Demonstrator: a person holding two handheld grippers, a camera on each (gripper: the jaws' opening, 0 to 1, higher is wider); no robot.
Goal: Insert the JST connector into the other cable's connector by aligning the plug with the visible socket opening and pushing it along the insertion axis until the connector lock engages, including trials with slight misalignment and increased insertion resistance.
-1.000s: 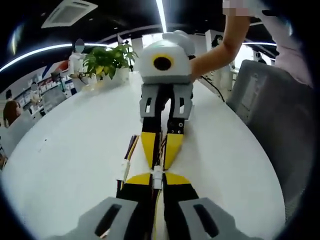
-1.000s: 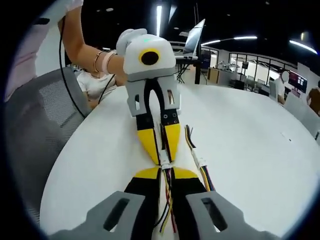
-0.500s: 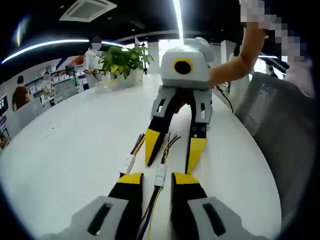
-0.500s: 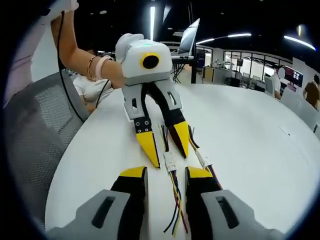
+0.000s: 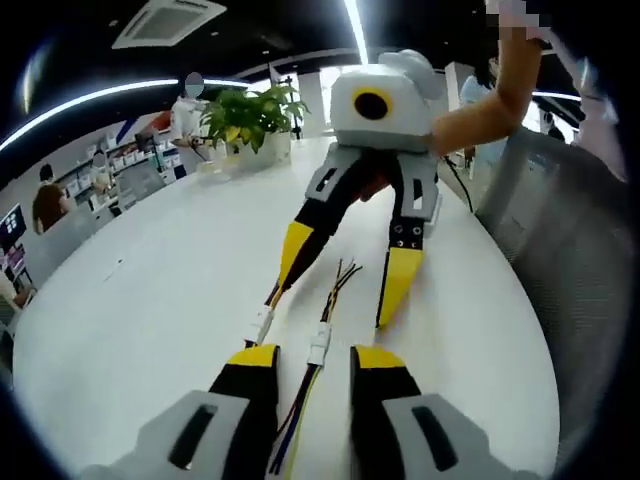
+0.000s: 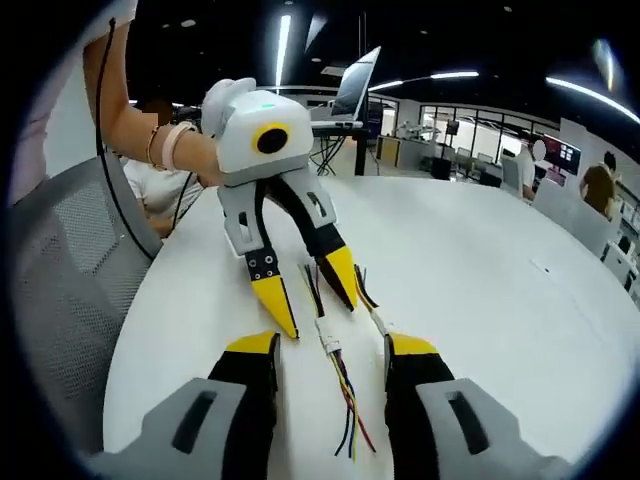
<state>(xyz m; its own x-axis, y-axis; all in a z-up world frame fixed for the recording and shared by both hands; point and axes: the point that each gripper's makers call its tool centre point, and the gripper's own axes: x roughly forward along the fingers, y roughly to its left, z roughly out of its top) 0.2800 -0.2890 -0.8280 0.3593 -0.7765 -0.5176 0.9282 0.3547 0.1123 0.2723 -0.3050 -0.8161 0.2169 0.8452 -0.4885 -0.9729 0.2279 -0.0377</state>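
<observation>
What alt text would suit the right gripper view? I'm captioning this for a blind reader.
Two open grippers face each other over a white table, with joined cables lying loose between their yellow-tipped jaws. The right gripper is nearest; the left gripper is held by a hand opposite.

The bench (image 5: 150, 300) was plain white. Both grippers had yellow-tipped black jaws on grey bodies. The joined connector (image 6: 327, 345) was white, its wires (image 6: 348, 415) yellow, red, blue and black. The plant (image 5: 250, 113) was green.
</observation>
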